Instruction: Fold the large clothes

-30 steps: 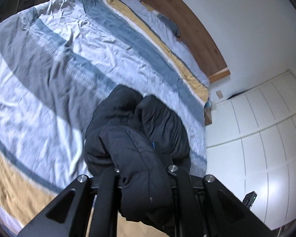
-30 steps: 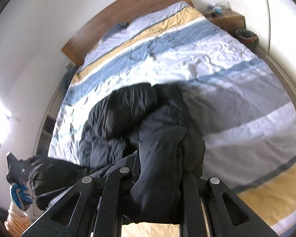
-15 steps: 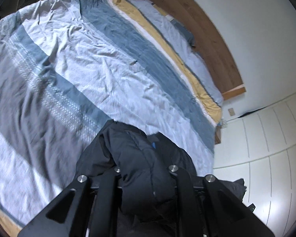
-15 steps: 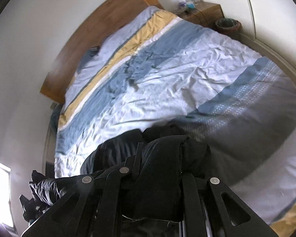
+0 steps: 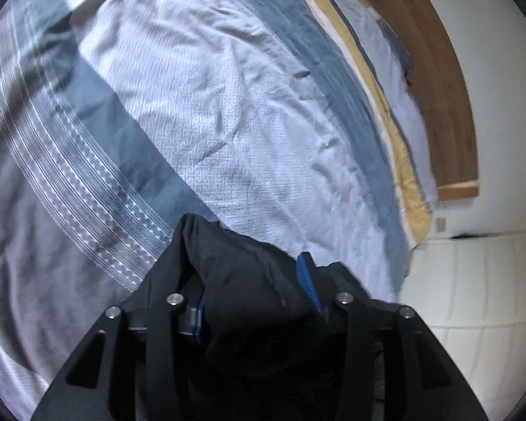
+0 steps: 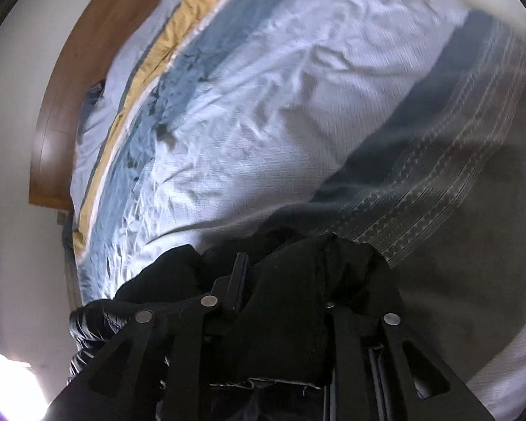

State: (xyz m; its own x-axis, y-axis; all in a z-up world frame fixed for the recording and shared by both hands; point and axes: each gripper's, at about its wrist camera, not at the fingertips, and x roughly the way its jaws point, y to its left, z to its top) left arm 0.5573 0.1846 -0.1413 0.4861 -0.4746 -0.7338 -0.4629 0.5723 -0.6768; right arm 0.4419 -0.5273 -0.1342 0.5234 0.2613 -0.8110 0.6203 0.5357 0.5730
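Note:
A black puffer jacket (image 5: pixel 242 280) is bunched between the fingers of my left gripper (image 5: pixel 256 312), which is shut on it and holds it above the bed. A blue pad (image 5: pixel 307 280) shows at the right finger. In the right wrist view the same jacket (image 6: pixel 291 287) is clamped in my right gripper (image 6: pixel 280 301), also shut on it. More of the jacket hangs to the lower left (image 6: pixel 94 322). The fingertips of both grippers are hidden by the fabric.
The bed's striped duvet (image 5: pixel 228 112) in white, blue, grey and yellow fills both views below the jacket (image 6: pixel 263 105). A wooden headboard (image 5: pixel 445 80) runs along the far side. White cupboard doors (image 5: pixel 473 280) stand at the right.
Both grippers have lifted the jacket off the bed and moved it forward over the duvet. Less of the jacket lies on the bed; it now hangs bunched at the grippers.

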